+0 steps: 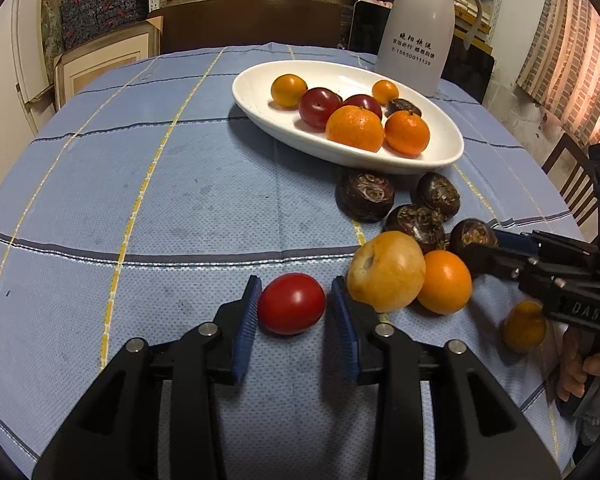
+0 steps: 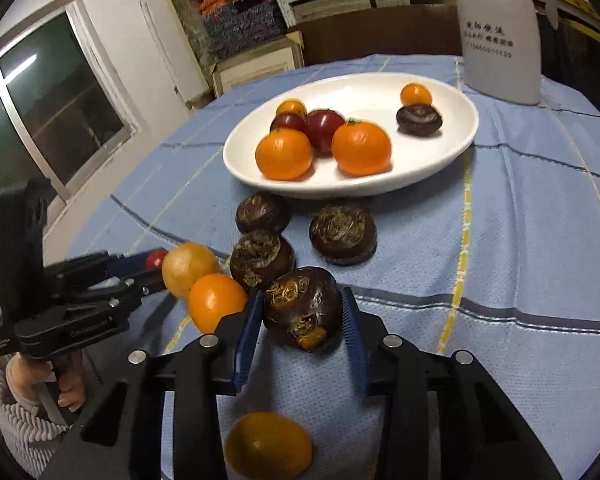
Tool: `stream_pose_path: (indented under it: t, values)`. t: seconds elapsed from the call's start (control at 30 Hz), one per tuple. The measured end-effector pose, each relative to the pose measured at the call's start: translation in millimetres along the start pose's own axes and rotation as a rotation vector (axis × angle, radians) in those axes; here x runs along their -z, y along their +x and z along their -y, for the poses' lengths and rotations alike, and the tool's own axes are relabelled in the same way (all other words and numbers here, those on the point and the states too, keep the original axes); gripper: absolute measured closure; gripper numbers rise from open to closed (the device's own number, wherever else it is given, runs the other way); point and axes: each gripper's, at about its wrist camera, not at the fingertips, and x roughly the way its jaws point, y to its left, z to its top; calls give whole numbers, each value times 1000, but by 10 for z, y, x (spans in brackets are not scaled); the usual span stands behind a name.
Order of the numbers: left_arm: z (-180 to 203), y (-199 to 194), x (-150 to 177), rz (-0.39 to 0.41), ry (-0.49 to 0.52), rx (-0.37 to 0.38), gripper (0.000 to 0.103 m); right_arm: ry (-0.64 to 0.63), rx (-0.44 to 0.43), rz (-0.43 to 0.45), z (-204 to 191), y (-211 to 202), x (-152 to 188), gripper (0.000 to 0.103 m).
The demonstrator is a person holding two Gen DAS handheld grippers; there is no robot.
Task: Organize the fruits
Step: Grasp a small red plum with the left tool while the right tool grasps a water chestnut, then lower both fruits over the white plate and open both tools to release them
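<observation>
Two grippers are each closed on a piece of fruit right now. Left gripper [image 1: 292,304] has its blue pads squeezed onto a small red tomato [image 1: 291,303] at the near edge of the desk [image 1: 140,184]. I'd guess it's light, smooth and a bit slick with thin skin, so gripping across the fat middle like this looks right, and gently or it'll split. Right gripper [image 2: 302,312] is clamped on a dark water chestnut [image 2: 302,306], also near the front. That one looks hard and rough, so it should tolerate a firmer pinch and not slide much. It's taken across its widest part.

Just beside the tomato sit a yellow-tan round fruit [image 1: 386,270] and an orange [image 1: 445,282], touching each other, so the left gripper has little room on that side. A small orange fruit [image 2: 268,446] lies close under the right gripper.

A bit further out, three more water chestnuts [image 2: 342,232] are loose on the cloth, right between the grippers and the white plate [image 1: 260,100], so I'd lift over them rather than drag.

The plate already holds oranges, red fruits and one chestnut, with bare space left at its ends. Behind it stands a white thermos jug [image 1: 418,28].
</observation>
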Motion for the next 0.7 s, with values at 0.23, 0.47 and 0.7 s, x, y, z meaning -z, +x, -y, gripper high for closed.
stream_pose_path:
  t: [0.23,0.47,0.7]
  values:
    - [75,-149,-112,93,27,-10,73,69,15,80,186,-217,-46,63]
    - [138,-99,-814,145,28,-15,73,74,58,152,245,-356,-501,63]
    - [10,399,-1330,119,-47,-1,73,125,96,169,445,5,-1062,63]
